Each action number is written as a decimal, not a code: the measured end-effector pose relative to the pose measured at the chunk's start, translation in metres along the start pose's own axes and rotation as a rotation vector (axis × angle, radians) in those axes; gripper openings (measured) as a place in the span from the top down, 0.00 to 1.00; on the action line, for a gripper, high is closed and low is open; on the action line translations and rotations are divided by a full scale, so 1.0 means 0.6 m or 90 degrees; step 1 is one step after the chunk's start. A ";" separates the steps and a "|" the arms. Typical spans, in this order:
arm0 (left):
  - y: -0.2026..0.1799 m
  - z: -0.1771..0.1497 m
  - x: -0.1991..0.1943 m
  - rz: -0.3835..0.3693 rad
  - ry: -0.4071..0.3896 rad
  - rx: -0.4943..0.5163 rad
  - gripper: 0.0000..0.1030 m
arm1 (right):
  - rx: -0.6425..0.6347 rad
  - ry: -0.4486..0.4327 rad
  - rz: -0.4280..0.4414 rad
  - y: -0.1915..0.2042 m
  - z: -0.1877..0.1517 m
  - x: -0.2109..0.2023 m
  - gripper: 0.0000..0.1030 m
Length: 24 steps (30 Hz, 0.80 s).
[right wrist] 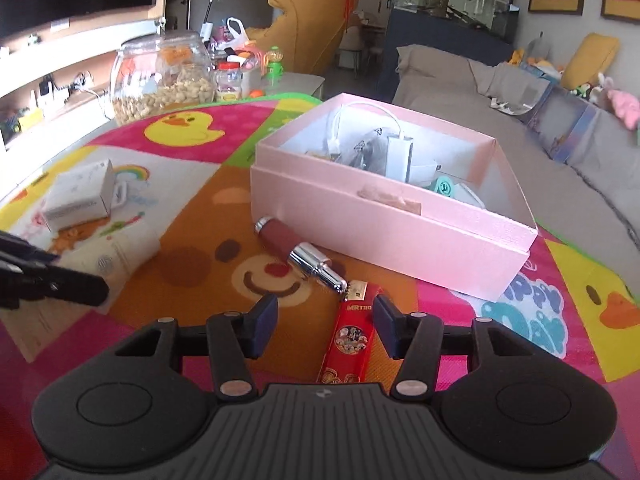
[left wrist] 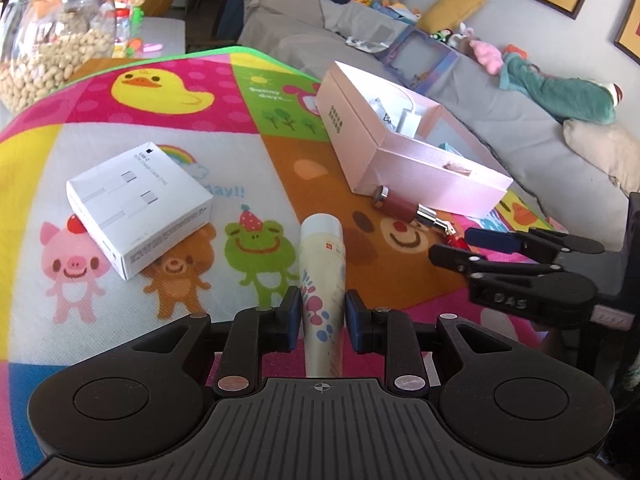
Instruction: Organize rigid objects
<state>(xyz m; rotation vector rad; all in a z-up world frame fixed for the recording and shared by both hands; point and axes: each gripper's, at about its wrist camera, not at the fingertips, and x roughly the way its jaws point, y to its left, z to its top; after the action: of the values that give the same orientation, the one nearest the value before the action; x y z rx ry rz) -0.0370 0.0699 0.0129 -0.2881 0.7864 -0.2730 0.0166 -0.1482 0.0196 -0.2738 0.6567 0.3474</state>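
A cream tube (left wrist: 322, 280) with a white cap lies between the blue pads of my left gripper (left wrist: 322, 316), which closes on its lower end; small gaps show beside the tube. A white USB-C cable box (left wrist: 138, 208) lies to the left. A pink open box (right wrist: 384, 196) holds white adapters and cables. A lipstick (right wrist: 300, 254) lies in front of it. A red flat pack (right wrist: 350, 340) lies between the open fingers of my right gripper (right wrist: 325, 326), nearer the right finger. The right gripper also shows in the left wrist view (left wrist: 460, 246).
All lies on a colourful cartoon play mat (left wrist: 180, 92). A glass jar of nuts (right wrist: 160, 76) stands at the mat's far left edge. A grey sofa (left wrist: 520, 120) with toys runs along the right. Small bottles (right wrist: 230, 80) stand behind the jar.
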 end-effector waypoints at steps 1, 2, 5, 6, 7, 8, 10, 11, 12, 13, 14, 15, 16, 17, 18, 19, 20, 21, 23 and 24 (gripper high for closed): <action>0.001 -0.001 0.000 0.001 -0.001 0.006 0.74 | -0.009 -0.002 -0.012 0.003 -0.001 0.004 0.49; 0.000 -0.001 0.000 0.003 -0.002 0.011 0.74 | -0.011 -0.005 -0.018 0.002 0.001 0.008 0.48; -0.002 -0.003 0.000 0.005 -0.004 0.013 0.74 | -0.006 -0.009 -0.067 -0.010 0.009 0.018 0.48; -0.002 -0.002 0.000 0.005 -0.004 0.012 0.74 | -0.002 -0.008 -0.094 -0.017 0.011 0.025 0.48; -0.003 -0.002 -0.001 0.005 -0.004 0.011 0.74 | 0.006 -0.004 -0.111 -0.022 0.012 0.029 0.48; -0.003 -0.003 -0.001 0.005 -0.005 0.011 0.74 | 0.021 0.000 -0.118 -0.029 0.012 0.031 0.47; -0.003 -0.003 -0.001 0.006 -0.005 0.011 0.74 | 0.047 -0.001 -0.101 -0.036 0.009 0.026 0.47; -0.002 -0.003 0.000 0.006 -0.005 0.010 0.74 | 0.056 -0.007 -0.086 -0.038 0.005 0.018 0.47; -0.003 -0.003 0.000 0.007 -0.006 0.010 0.74 | 0.061 -0.014 -0.069 -0.037 0.003 0.011 0.47; -0.005 -0.004 -0.001 0.008 -0.006 0.010 0.74 | 0.065 -0.019 -0.051 -0.035 0.002 0.005 0.47; -0.005 -0.004 -0.001 0.010 -0.007 0.011 0.74 | 0.071 -0.022 -0.028 -0.033 0.003 0.000 0.45; -0.007 -0.005 -0.001 0.012 -0.008 0.010 0.74 | 0.080 -0.021 -0.001 -0.029 0.007 -0.002 0.40; -0.007 -0.005 -0.001 0.014 -0.009 0.010 0.74 | 0.088 -0.019 0.021 -0.026 0.010 -0.002 0.38; -0.009 -0.006 -0.001 0.016 -0.011 0.011 0.74 | 0.097 -0.014 0.042 -0.022 0.016 0.001 0.32; -0.011 -0.007 -0.001 0.018 -0.012 0.013 0.74 | 0.106 -0.006 0.051 -0.017 0.023 0.007 0.27; -0.012 -0.008 -0.001 0.020 -0.013 0.015 0.74 | 0.121 0.002 0.045 -0.011 0.032 0.016 0.27; -0.014 -0.009 -0.001 0.022 -0.014 0.017 0.74 | 0.139 0.006 0.036 -0.006 0.039 0.023 0.26; -0.015 -0.009 -0.001 0.023 -0.015 0.019 0.74 | 0.153 0.011 0.031 -0.003 0.046 0.031 0.24; -0.015 -0.010 -0.001 0.024 -0.017 0.020 0.74 | 0.177 0.025 0.024 0.006 0.060 0.049 0.21; -0.015 -0.010 -0.002 0.024 -0.018 0.019 0.74 | 0.184 0.033 0.016 0.010 0.065 0.061 0.19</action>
<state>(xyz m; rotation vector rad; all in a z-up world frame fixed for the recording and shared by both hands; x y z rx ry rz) -0.0433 0.0607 0.0126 -0.2489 0.7591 -0.2446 0.0623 -0.1209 0.0250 0.0007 0.7521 0.2657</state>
